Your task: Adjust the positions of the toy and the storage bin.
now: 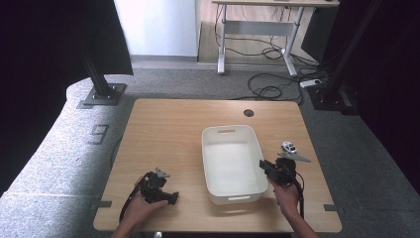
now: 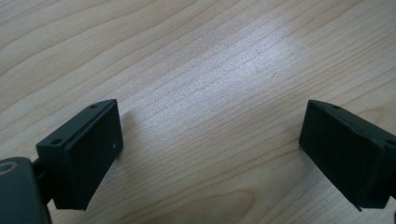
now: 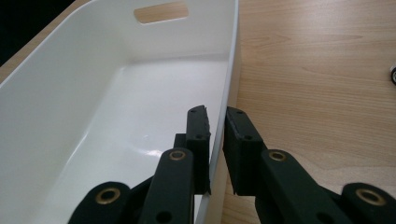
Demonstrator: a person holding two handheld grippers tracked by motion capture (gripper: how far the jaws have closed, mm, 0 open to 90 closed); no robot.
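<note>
high view / bin (image 1: 218, 135): white, oblong, long axis running away from the person, mid-table, right of centre; empty inside
high view / right gripper (image 1: 268, 166): at bin's right long wall, near end; hand behind it at table's near edge
high view / left gripper (image 1: 174, 197): resting low on table, well apart from bin, to its left; farther from bin than right one
high view / toy car (image 1: 289, 147): small, white, on table just beyond right gripper, outside bin
left gripper view / jaws: spread wide, nothing between, bare table (image 2: 196, 70) below
left gripper view / bin: none seen ahead of jaws
right gripper view / right gripper (image 3: 215, 120): clenched on bin wall (image 3: 229, 84), one jaw inside, one outside, pads pressing thin rim
right gripper view / bin: stretches ahead and left of jaws, handle slot (image 3: 161, 12) at far end; holds nothing
right gripper view / toy car (image 3: 393, 74): sliver at right edge, on table, outside bin
judgement / coming move: likely drag or lift of bin by right wall; grip off-centre near one end, so bin may swing or tip
</note>
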